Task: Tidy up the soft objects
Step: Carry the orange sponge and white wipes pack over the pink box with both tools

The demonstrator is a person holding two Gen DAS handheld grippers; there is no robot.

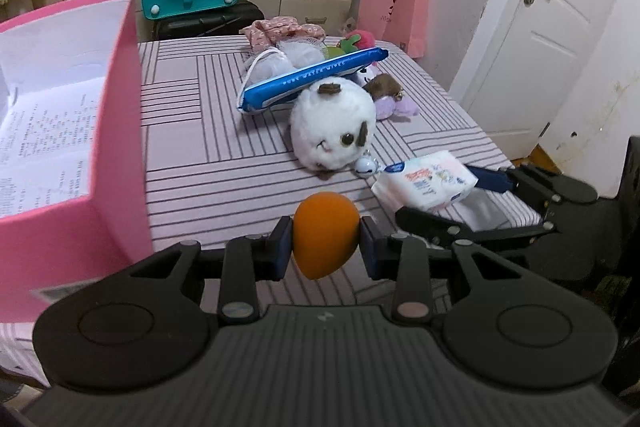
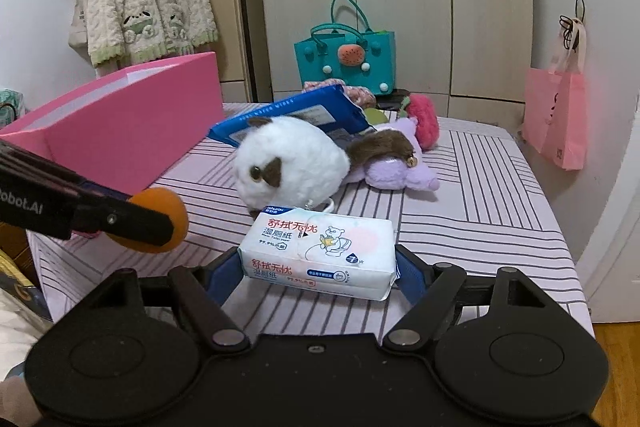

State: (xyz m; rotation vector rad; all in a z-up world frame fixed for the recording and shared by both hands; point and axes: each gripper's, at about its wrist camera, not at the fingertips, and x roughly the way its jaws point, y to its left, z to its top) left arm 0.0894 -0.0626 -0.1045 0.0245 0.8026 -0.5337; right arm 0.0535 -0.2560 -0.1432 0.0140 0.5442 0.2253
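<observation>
- The left gripper point(image 1: 326, 247) had its fingers clamped on the orange sponge point(image 1: 325, 234), lifted above the table's point(image 1: 224, 155) near edge beside the pink box point(image 1: 120, 131).
- The right gripper point(image 2: 318, 267) had its fingers spread wide, gripping the wipes pack point(image 2: 318, 253) by its short ends.
- Both things looked light and squashy, best pinched mid-body.

Striped table point(image 2: 480, 227) carries pink box point(image 2: 132, 139), white plush point(image 2: 292, 163), purple plush point(image 2: 400, 171).

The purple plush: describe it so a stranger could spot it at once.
Start at the striped table with the pink box on its left. Right of the round white plush lies the purple plush, touching it. Only this toy is lilac with a brown tuft.
</observation>
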